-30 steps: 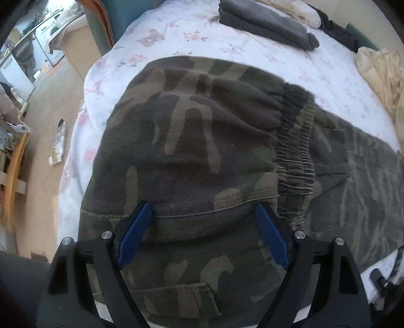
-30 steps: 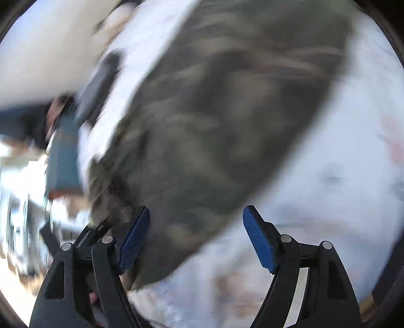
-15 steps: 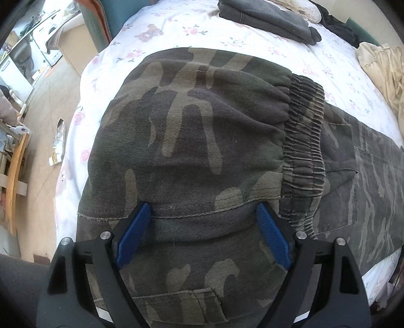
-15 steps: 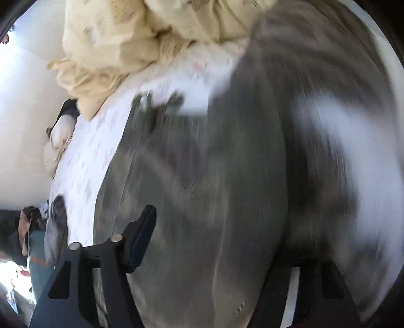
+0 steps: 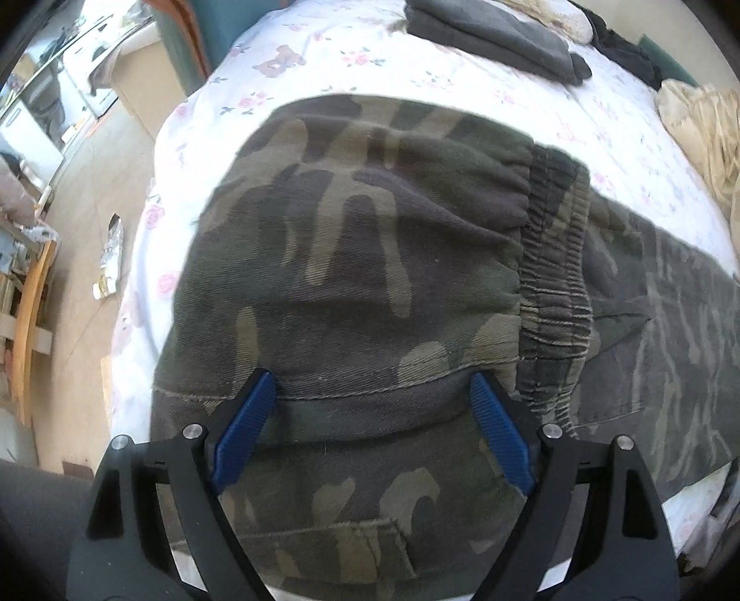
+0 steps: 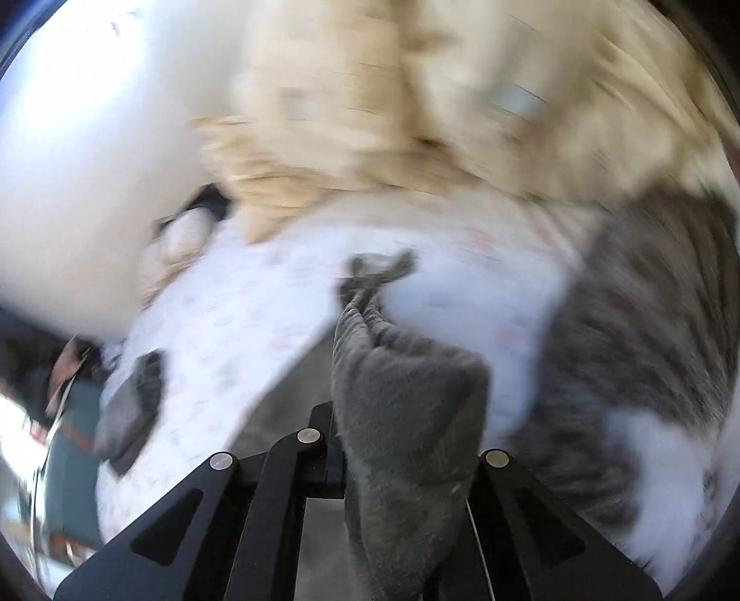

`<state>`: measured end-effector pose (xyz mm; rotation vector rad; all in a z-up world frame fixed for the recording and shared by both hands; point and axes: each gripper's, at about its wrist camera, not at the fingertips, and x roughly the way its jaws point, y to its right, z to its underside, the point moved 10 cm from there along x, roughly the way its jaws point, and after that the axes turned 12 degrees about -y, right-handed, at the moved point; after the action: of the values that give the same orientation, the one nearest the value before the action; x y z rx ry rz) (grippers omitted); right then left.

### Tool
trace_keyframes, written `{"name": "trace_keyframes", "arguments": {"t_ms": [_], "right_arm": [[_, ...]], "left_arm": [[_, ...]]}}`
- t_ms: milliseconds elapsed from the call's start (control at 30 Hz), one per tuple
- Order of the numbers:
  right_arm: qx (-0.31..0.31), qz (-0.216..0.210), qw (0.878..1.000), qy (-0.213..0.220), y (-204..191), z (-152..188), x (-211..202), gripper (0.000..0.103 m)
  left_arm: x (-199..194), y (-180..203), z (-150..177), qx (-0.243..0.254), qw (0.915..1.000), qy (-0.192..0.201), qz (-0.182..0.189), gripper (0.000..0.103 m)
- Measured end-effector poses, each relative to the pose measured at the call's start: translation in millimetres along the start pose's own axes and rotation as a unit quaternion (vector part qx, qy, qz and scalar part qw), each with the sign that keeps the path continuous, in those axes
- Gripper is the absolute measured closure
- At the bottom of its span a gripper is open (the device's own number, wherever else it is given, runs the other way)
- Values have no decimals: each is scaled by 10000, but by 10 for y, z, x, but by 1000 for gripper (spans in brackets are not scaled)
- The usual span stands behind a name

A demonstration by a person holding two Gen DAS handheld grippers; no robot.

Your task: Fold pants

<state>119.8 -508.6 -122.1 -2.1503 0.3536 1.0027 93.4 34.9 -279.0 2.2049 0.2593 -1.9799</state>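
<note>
The camouflage pants (image 5: 351, 259) lie on the flowered bed sheet (image 5: 370, 60), folded over so that the elastic waistband (image 5: 555, 277) shows to the right of the top layer. My left gripper (image 5: 374, 416) points down onto the near part of the pants. Its blue pads (image 5: 249, 425) stand wide apart on the cloth, so it is open. In the blurred right wrist view, my right gripper (image 6: 337, 462) is shut on a gathered end of the pants fabric (image 6: 407, 407), which bunches up and hides the fingertips. More of the pants (image 6: 647, 323) trails off to the right.
A folded dark grey garment (image 5: 490, 32) lies at the far side of the bed, with a crumpled cream cloth (image 5: 698, 125) at the right edge. In the right wrist view the cream cloth (image 6: 416, 115) fills the top. Floor and furniture (image 5: 83, 259) lie beyond the bed's left edge.
My right gripper swept across the bed, its jaws went from wide apart to shut on a bunch of pants fabric, and it lifted. The left gripper stayed put.
</note>
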Motion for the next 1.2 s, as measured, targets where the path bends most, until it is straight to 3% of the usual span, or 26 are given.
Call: {"name": "trace_keyframes", "arguments": {"t_ms": [167,300,400,467,533,633,667,733,767,800,933,1000,1033,1067,1100,1133,1200], "right_arm": [[-1368,-564,9887,-230,-1097,263,-120,99],[-2282,-1089,9663,-476,-2001,829,-234,99],[-2988,-1469,9396,-798,-2576,1490,-239,99],[-3673,-1568,9090,-1194,-2843,2137,-139,99],[-4123,-1480,8805,-1813,-2880,2739,92,98],[-4662,-773,8459,-2472,-2645,3496,475,91],[-4748,-611,8362,-2675,-2534,3714,545,80],[-4677,-717,8286,-2991,-2420,3938,536,62],[-4557,-921,8258,-3193,-2402,4014,475,43],[-4484,-1040,8246,-3290,-2405,4043,421,35],[-4724,-1368,8040,-3342,-2482,4024,72,35],[-4584,-1435,8187,-3148,-2487,3823,16,41],[-4341,-1310,8444,-2853,-2479,3604,45,42],[-4125,-1154,8606,-2755,-2471,3472,112,55],[-3882,-1008,8736,-2756,-2433,3361,216,76],[-3469,-905,8879,-2882,-2379,3255,388,85],[-3051,-881,8937,-3170,-2322,3327,614,87]], "left_arm": [[-324,-109,-1,-441,9978,218,443,19],[-499,-145,-17,-568,9956,417,622,19],[-505,-188,8,-549,9956,400,648,19],[-469,-255,28,-603,9957,338,621,19],[-432,-274,66,-677,9954,239,630,19],[-371,-259,95,-769,9945,105,702,19],[-376,-248,100,-796,9941,104,734,19],[-410,-236,99,-817,9935,141,777,19],[-432,-220,101,-816,9932,161,809,19],[-454,-205,94,-804,9931,176,840,19],[-504,-177,65,-834,9921,229,904,19],[-523,-179,57,-868,9917,267,914,19],[-524,-173,60,-860,9917,269,915,19],[-518,-162,64,-829,9920,264,913,19],[-512,-148,72,-792,9925,257,900,19],[-498,-135,81,-756,9930,251,872,19],[-474,-127,90,-728,9935,239,844,19]]}}
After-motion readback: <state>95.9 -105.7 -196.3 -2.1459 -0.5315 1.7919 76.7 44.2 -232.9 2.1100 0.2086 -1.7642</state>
